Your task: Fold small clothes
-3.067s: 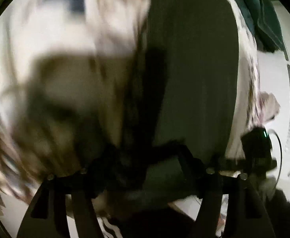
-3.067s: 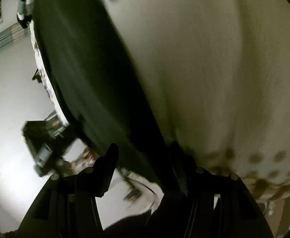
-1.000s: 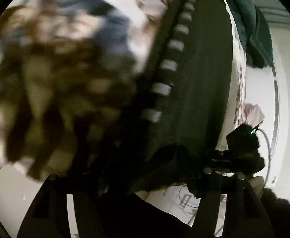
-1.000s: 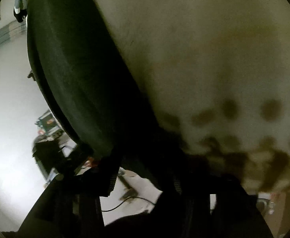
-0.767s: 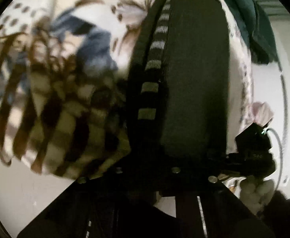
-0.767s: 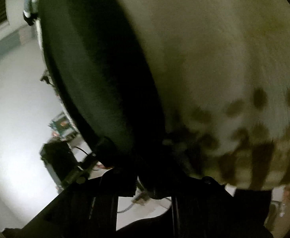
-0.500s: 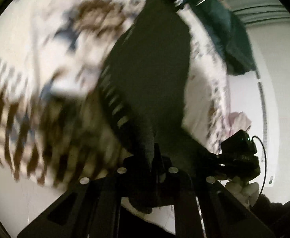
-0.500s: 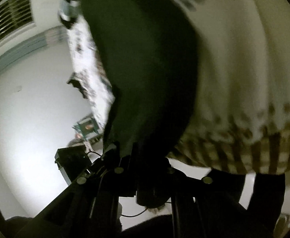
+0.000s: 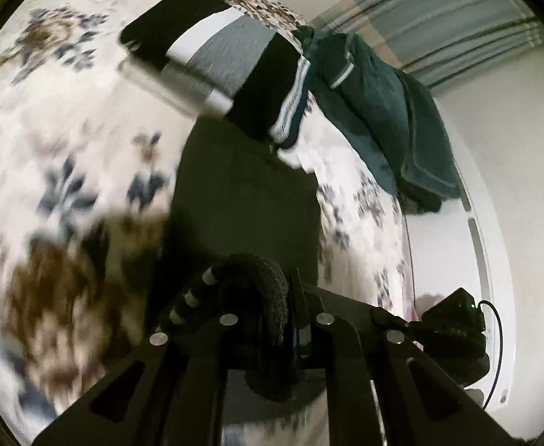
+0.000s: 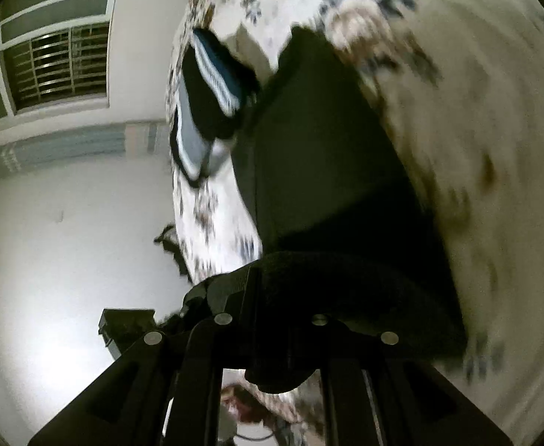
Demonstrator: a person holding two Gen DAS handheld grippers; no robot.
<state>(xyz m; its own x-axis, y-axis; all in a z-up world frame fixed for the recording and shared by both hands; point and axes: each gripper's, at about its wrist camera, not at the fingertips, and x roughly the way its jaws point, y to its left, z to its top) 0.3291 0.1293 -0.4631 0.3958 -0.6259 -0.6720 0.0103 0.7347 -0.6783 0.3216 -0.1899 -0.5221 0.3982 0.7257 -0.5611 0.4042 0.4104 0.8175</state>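
A small black garment [image 9: 246, 200] lies stretched over a white floral bedsheet [image 9: 64, 130]. My left gripper [image 9: 272, 319] is shut on its near edge, where a striped trim bunches between the fingers. In the right wrist view the same black garment [image 10: 327, 171] runs away from me, and my right gripper [image 10: 283, 330] is shut on its other near corner. Both held corners are lifted a little off the sheet.
A folded black, white and grey striped garment [image 9: 216, 63] lies beyond the black one, also in the right wrist view [image 10: 209, 111]. A dark green cloth pile [image 9: 383, 119] sits at the bed's far right. A barred window [image 10: 56, 67] and white walls lie past the bed edge.
Both grippers went from open to shut on the black garment's near edge, then pulled back and up. The far clothes on the bed came into view.
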